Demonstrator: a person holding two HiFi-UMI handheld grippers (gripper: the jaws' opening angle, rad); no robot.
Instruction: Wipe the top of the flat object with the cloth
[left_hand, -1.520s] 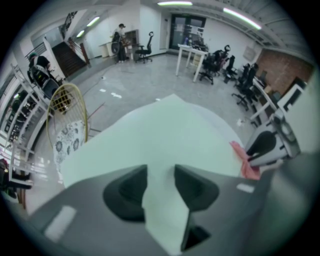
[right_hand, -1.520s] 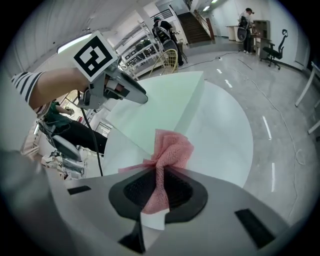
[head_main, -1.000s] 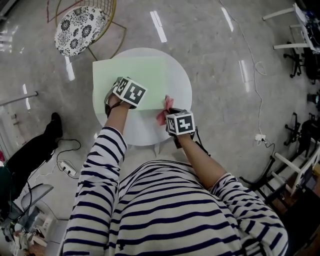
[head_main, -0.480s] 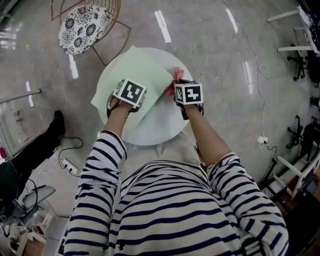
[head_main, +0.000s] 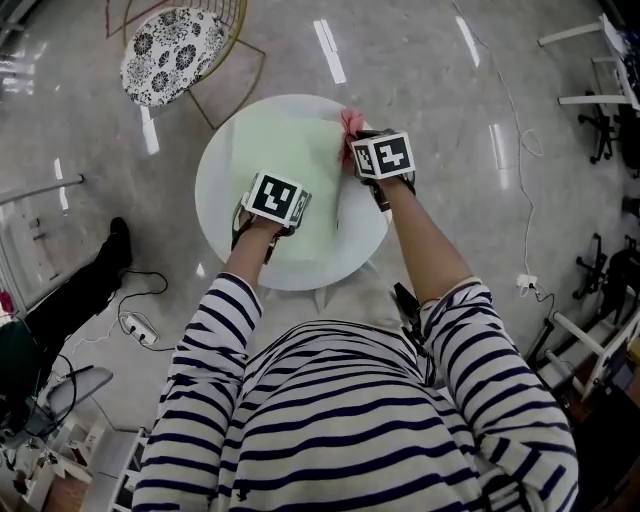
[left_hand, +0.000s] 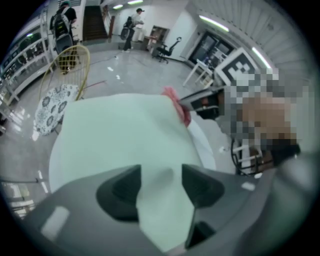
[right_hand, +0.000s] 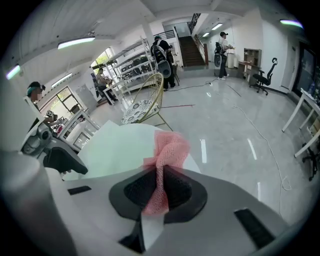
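**Head view.** One round white worktop carries one flat sheet. The sheet is pale green, rectangular, smooth and matte, and lies flat over much of the top. There are two grippers, each topped by one cube of black-and-white square markers. The left gripper is over the sheet's near part. The right gripper is at the sheet's far right corner, with one pink cloth bunched at its tip. Beyond the worktop, on a glossy grey stone floor, stands one chair with a thin gold wire frame. It bears one round cushion in a black-and-white flower print. The person's top is striped dark and white.

**Left gripper view.** The two dark, rounded jaws stand well apart and have just been opening. A tapering strip of the green sheet shows in the gap between them, and nothing is clamped. Further along the sheet, the pink cloth sits at its far edge under the other gripper's tip.

**Right gripper view.** The two black jaws are pressed together on the cloth. It is an open mesh weave, pinched into a narrow twisted stem between the pads. Above them it flares into a loose ruffle that rests over the sheet's corner on the white worktop.
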